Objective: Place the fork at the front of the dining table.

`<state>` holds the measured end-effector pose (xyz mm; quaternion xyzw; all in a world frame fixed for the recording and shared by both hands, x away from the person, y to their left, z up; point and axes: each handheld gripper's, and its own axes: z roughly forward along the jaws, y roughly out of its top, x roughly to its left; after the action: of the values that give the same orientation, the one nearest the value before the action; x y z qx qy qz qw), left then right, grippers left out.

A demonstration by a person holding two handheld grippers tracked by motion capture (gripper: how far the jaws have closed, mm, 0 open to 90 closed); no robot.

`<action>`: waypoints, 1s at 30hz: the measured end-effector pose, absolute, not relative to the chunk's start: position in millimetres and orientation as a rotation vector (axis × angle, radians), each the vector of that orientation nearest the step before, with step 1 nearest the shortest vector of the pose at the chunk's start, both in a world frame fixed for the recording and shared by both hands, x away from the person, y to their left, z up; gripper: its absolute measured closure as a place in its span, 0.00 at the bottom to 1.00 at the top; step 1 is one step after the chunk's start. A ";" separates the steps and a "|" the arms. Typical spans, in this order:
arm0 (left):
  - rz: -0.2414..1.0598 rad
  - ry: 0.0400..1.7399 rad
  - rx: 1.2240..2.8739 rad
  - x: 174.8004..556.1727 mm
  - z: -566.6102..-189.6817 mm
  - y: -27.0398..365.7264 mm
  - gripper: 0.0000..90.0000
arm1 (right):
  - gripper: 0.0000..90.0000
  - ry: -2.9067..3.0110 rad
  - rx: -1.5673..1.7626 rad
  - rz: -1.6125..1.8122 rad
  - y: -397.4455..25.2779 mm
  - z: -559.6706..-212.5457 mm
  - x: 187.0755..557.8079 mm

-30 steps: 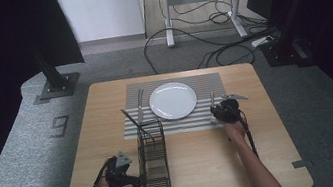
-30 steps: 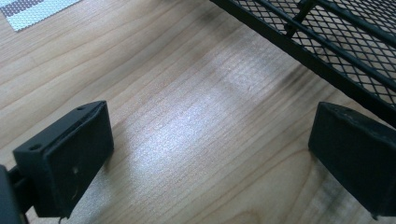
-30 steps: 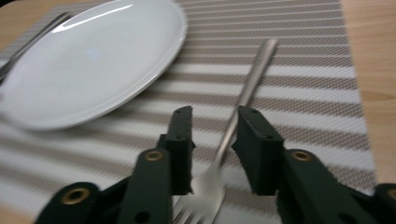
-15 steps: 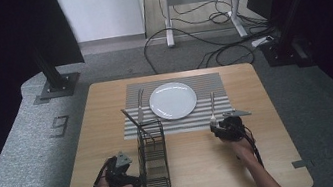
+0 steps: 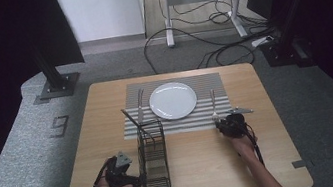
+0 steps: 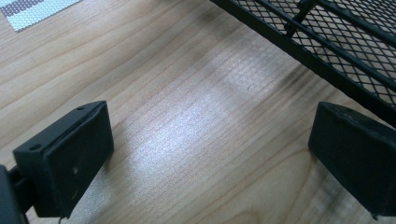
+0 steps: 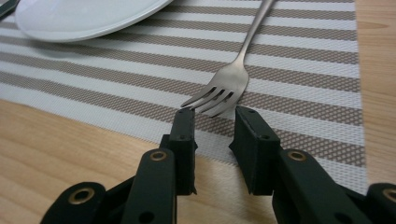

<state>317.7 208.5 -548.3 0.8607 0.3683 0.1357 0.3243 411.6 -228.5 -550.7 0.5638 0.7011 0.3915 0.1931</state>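
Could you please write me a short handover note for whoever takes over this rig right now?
Right gripper: fingers slightly apart, empty, just short of the fork tines; the fork lies on the striped placemat right of the white plate.
Left gripper: open wide, empty, low over the table beside the black wire caddy.
Done, as it looks: plate and fork laid on the mat; another utensil lies left of the plate.
Left: one dark-handled piece seems to lean at the caddy's far end, probably still to be placed.

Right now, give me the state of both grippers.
Left gripper: open wide, holding nothing, beside the rack.
Right gripper: slightly open, holding nothing, just short of the fork tines.
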 end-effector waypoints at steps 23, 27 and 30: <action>0.356 0.966 2.258 317.7 -548.3 208.6 0.00 | 0.76 1.887 1.670 1.088 -232.4 -550.9 440.9; 0.356 0.966 2.257 317.7 -548.3 208.6 0.00 | 0.75 1.850 1.700 1.084 -235.0 -552.2 442.8; 0.356 0.966 2.257 317.7 -548.3 208.6 0.00 | 0.74 1.842 1.704 1.087 -236.1 -552.5 443.2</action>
<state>317.7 208.6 -548.3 0.8607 0.3683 0.1357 0.3243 443.2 -236.1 -552.5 0.6104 0.6596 0.3894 0.2020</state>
